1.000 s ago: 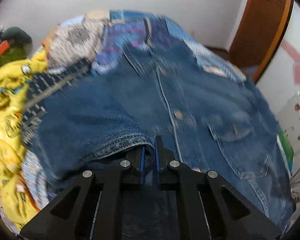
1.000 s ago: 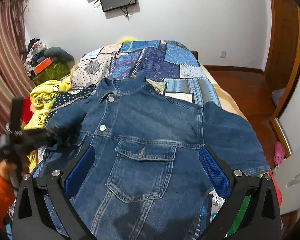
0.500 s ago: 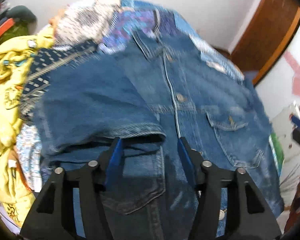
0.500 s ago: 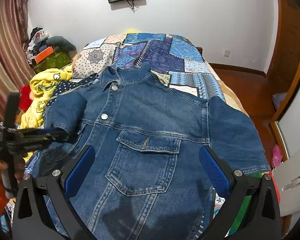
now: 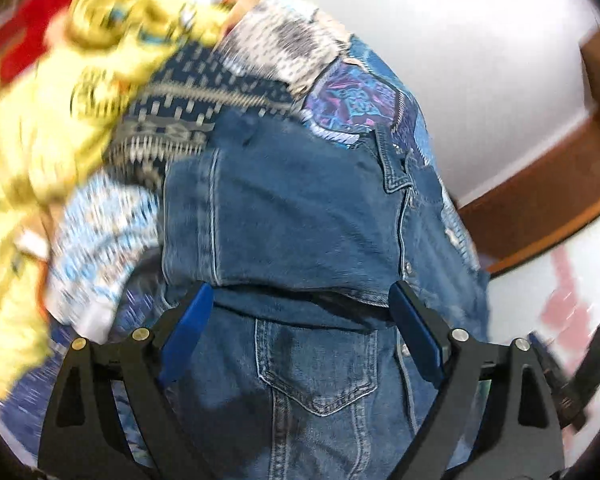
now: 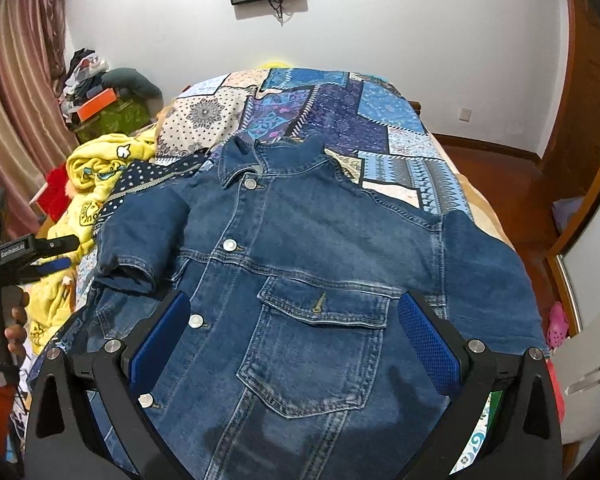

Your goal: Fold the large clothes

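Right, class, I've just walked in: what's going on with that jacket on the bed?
A person with tongs in each hand is folding a blue denim jacket spread on a patchwork quilt. One short sleeve lies folded onto the front. The left tongs and right tongs are open, holding nothing.

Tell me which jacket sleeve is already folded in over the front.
The left sleeve, on the yellow clothes' side: it lies across the chest. The right sleeve lies spread outward.
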`<state>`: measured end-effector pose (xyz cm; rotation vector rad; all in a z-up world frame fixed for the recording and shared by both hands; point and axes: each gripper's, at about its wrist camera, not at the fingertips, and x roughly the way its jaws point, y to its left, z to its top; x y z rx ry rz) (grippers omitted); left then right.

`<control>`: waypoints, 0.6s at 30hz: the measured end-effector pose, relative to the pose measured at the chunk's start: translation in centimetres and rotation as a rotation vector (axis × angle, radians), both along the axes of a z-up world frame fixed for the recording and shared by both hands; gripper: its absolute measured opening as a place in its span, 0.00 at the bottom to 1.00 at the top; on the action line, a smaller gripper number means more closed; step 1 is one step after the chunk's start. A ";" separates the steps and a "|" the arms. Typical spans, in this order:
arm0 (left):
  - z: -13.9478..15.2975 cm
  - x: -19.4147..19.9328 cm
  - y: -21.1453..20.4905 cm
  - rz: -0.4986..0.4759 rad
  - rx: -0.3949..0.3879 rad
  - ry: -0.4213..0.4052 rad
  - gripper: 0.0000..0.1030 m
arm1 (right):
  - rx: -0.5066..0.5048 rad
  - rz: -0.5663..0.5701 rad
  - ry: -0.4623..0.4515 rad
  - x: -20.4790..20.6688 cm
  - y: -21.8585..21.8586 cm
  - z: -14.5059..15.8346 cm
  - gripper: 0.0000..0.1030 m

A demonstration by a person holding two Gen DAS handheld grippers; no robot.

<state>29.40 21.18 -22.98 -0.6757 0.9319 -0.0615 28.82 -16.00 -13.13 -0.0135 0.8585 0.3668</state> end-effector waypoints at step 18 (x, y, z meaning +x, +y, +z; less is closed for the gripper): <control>-9.5 4.8 3.6 0.128 -0.429 0.110 0.66 | -0.029 -0.027 0.059 1.9 -0.4 -2.4 1.00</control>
